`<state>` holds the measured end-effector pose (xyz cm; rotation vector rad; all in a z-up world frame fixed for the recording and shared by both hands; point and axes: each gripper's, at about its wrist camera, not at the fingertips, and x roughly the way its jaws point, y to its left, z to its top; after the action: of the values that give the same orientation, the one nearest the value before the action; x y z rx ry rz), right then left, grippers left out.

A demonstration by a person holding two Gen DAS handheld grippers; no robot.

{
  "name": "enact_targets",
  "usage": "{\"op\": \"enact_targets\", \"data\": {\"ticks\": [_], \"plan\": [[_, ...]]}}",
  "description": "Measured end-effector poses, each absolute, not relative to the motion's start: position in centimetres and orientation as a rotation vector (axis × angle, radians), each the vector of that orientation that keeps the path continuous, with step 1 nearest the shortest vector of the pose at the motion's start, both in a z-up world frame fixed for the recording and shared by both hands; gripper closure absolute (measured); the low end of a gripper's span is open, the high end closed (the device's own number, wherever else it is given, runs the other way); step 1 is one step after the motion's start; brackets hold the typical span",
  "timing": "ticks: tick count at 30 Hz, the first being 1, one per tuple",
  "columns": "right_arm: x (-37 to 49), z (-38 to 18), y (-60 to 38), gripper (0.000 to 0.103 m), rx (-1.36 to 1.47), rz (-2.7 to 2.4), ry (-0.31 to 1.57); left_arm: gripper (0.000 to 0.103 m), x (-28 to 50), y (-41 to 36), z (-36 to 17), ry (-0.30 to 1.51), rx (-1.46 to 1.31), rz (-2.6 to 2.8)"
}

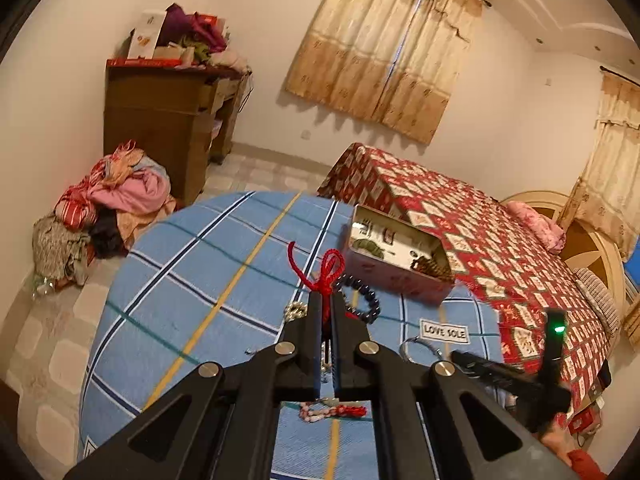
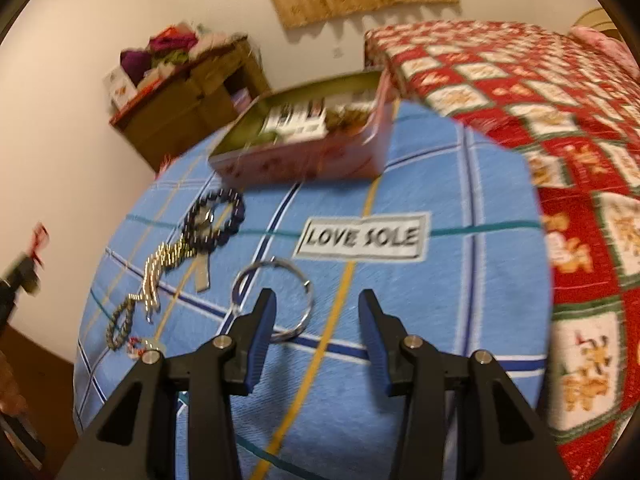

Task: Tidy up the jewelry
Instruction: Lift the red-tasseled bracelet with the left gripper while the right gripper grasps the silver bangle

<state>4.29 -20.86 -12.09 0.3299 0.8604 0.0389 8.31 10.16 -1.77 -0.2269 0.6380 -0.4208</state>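
My left gripper (image 1: 327, 295) is shut on a red knotted cord (image 1: 328, 268), held up above the blue checked cloth (image 1: 208, 264); its loop and a loose end stick out past the fingertips. Beyond it stands an open pink tin (image 1: 396, 276) with items inside. My right gripper (image 2: 316, 320) hangs open low over the cloth with nothing between its fingers. A silver bangle (image 2: 276, 272) lies just ahead of and partly behind its left finger. A dark bead bracelet (image 2: 224, 216) and a gold chain (image 2: 160, 276) lie to the left. The tin (image 2: 304, 160) is blurred at the back.
A small bead string (image 2: 120, 324) and a pink bead piece with a red tassel (image 1: 332, 410) lie near the cloth's front edge. A bed with a red patterned cover (image 1: 500, 248) stands on the right. A wooden cabinet (image 1: 160, 120) and a clothes pile (image 1: 116, 200) are on the left.
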Motion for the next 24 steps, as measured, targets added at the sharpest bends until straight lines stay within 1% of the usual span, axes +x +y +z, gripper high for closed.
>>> {"op": "enact_targets", "data": {"ticks": [5, 6, 7, 8, 9, 10, 12, 16, 24], "plan": [[6.3, -13.1, -18.4, 0.056, 0.167, 0.017, 0.901, 0.101, 8.5, 10.0, -2.4, 0.661, -0.233, -0.425], [6.6, -13.1, -18.1, 0.057, 0.143, 0.016, 0.91, 0.101, 8.4, 10.0, -2.4, 0.664, -0.233, -0.427], [6.8, -13.3, -17.7, 0.06, 0.106, 0.01, 0.922, 0.101, 8.4, 10.0, -2.4, 0.666, -0.234, -0.427], [6.9, -13.3, -17.0, 0.066, 0.036, -0.011, 0.93, 0.101, 8.4, 10.0, -2.5, 0.668, -0.235, -0.429], [7.0, -13.4, -16.4, 0.083, -0.029, -0.025, 0.93, 0.101, 8.3, 10.0, -2.4, 0.67, -0.237, -0.432], [7.0, -13.5, -16.1, 0.093, -0.048, -0.022, 0.93, 0.101, 8.2, 9.9, -2.4, 0.67, -0.237, -0.433], [6.8, -13.6, -16.1, 0.095, -0.051, -0.008, 0.929, 0.101, 8.2, 9.8, -2.4, 0.67, -0.235, -0.433], [6.1, -12.6, -17.1, 0.096, 0.025, 0.008, 0.902, 0.101, 7.9, 10.0, -2.4, 0.664, -0.226, -0.43], [4.1, -6.3, -18.2, 0.097, 0.13, 0.015, 0.701, 0.101, 7.8, 10.0, -2.5, 0.66, -0.233, -0.429]]}}
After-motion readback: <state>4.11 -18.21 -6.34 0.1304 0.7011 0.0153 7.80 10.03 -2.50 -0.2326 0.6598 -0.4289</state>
